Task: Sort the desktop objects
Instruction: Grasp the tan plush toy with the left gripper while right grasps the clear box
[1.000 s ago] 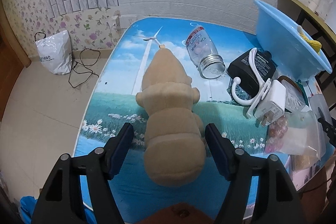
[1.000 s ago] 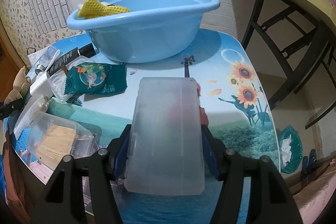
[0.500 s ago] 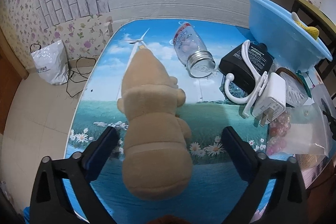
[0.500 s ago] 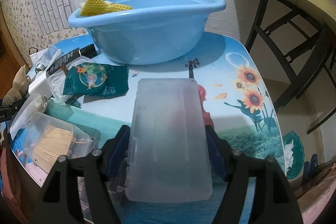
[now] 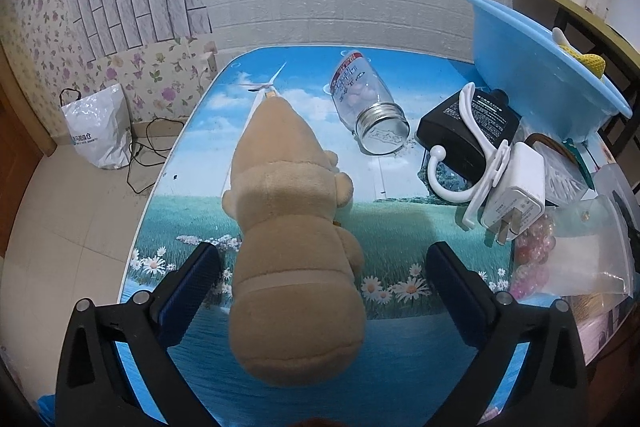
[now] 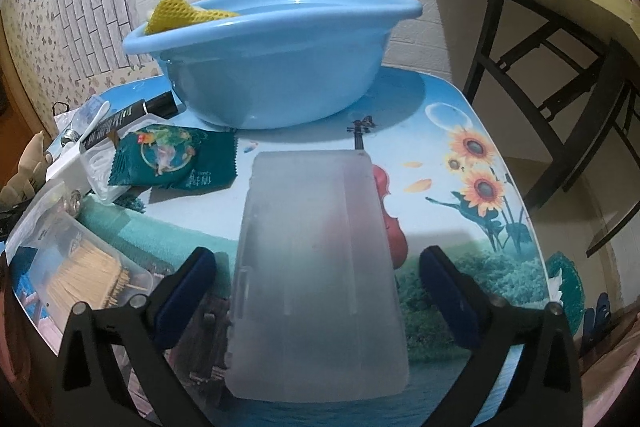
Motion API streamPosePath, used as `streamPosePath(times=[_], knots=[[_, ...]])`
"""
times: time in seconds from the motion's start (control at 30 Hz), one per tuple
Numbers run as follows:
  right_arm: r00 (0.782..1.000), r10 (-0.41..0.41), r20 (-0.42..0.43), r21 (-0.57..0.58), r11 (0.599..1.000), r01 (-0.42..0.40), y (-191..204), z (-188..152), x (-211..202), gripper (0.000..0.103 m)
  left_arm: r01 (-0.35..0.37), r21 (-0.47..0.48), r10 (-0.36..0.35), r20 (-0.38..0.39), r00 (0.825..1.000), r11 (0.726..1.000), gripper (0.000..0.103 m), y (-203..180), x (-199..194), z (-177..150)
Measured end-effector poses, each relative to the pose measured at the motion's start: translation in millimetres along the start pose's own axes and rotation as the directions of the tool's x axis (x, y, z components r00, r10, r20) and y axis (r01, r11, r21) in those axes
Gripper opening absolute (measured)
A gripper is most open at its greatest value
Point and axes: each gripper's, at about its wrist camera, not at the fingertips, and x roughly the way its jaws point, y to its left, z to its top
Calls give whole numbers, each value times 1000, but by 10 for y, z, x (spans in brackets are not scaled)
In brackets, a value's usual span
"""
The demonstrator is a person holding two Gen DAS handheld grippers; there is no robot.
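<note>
Desk (image 5: pixel 400 367) objects, largest first. Blue basin (image 6: pixel 276 83) at the rear of the desk, near the wall; a yellow mesh item (image 6: pixel 180 13) shows over its rim, rest hidden inside. Frosted plastic box (image 6: pixel 318 263) lies flat on the desk between the fingers of the right hand-held gripper (image 6: pixel 318 295); jaws spread, pads clear of both long sides; contents not readable through the lid. Tan plush toy (image 5: pixel 292 251) lies lengthwise on the desk between the fingers of the left hand-held gripper (image 5: pixel 322 287); jaws spread wide, gaps on both sides; its face is turned away. Black bottle (image 5: pixel 468 131) beside the basin, partly covered by a white hook (image 5: pixel 476 163). Glass jar (image 5: pixel 368 107) on its side, metal lid toward the camera, pink pieces inside. Green snack packet (image 6: pixel 176 159) in front of the basin. Clear tub of sticks (image 6: pixel 84 275) at left edge, cut off. White plug adapter (image 5: pixel 516 195) rests against the hook. Clear bag (image 5: pixel 588 255) with pink beads, partly out of frame.
</note>
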Motion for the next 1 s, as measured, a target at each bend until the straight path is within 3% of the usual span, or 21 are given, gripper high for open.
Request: streamPosePath(times=[0.57,0.6,0.7,0.77,0.8,1.0], knots=[[1000,3,-11,-6,1000,-3,2,-14,-7,103,20,-5,-20,19,1000,1000,102,58,-32,-31],[1000,4,-11,-8,1000,-4,9,-17,-13,99,15,-6,-15,24,1000,1000,101,61,-39,-38],[1000,7,3,-13,1000,-7,23,-20,-47,81,-4,-14,4,41,999,1000,92,67,-61,-52],[1000,6,10,-12,1000,-6,22,-19,-65,71,-16,-23,17,53,998,1000,75,95,-92,-62],[1000,4,14,-11,1000,-4,16,-20,-71,66,-19,-25,20,56,998,1000,72,111,-103,-64],[1000,6,18,-11,1000,-5,-10,-20,-84,61,-21,-21,22,73,997,1000,46,126,-136,-70]])
